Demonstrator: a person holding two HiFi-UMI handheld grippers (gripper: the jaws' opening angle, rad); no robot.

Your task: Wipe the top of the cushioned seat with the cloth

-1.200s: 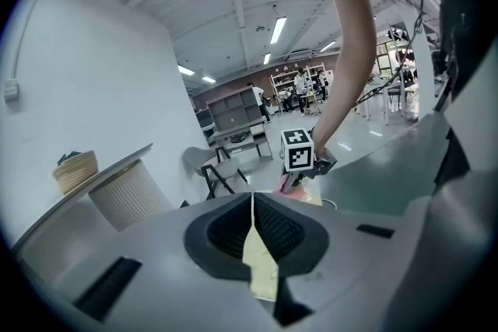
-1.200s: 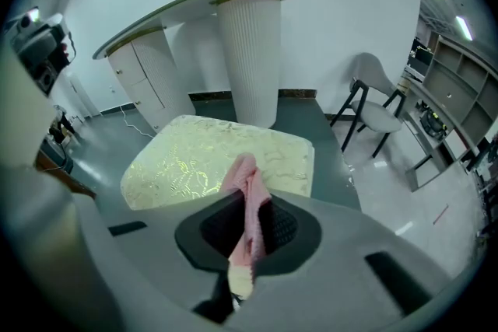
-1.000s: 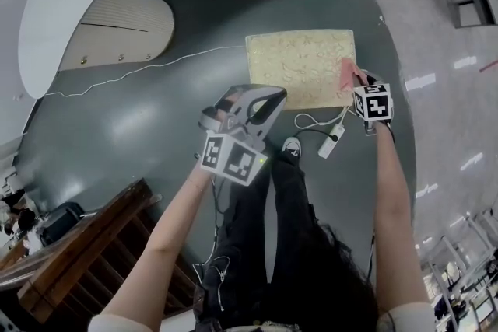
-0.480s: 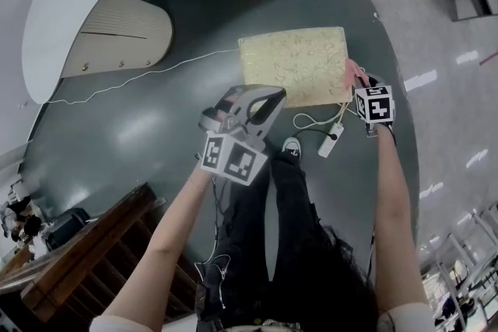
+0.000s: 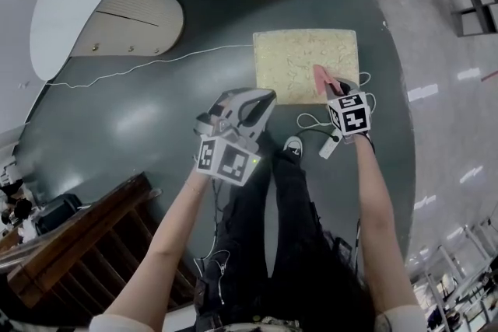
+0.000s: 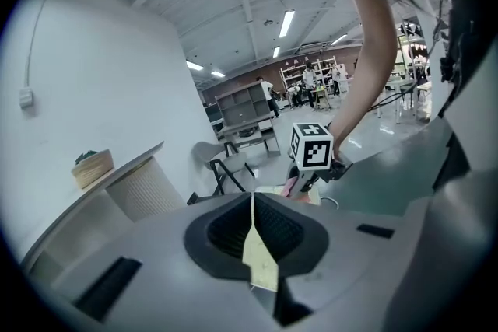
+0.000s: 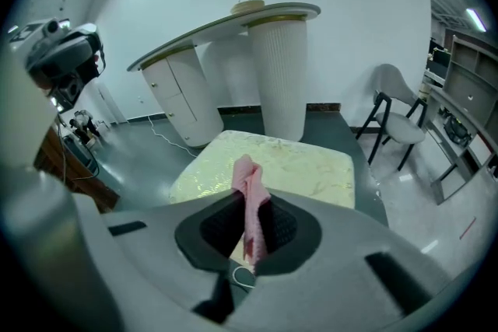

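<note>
Pale yellow patterned square cushioned seat (image 5: 296,58) on dark green floor (image 5: 148,117), upper centre-right of head view. Crumpled pink cloth (image 5: 320,76) over seat's near right edge, contact unclear, pinched between right gripper (image 5: 330,88) fingers. Left gripper (image 5: 261,101) mid-frame, off seat, fingers pressed together on nothing. Judgement: wiping early, most of top remains.

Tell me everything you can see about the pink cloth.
The pink cloth is a soft-looking fabric piece, bunched into a narrow folded strip. The right gripper is shut on it, its free end sticking out past the jaws over the near right part of the cushioned seat. Whether it touches the seat is unclear.
</note>
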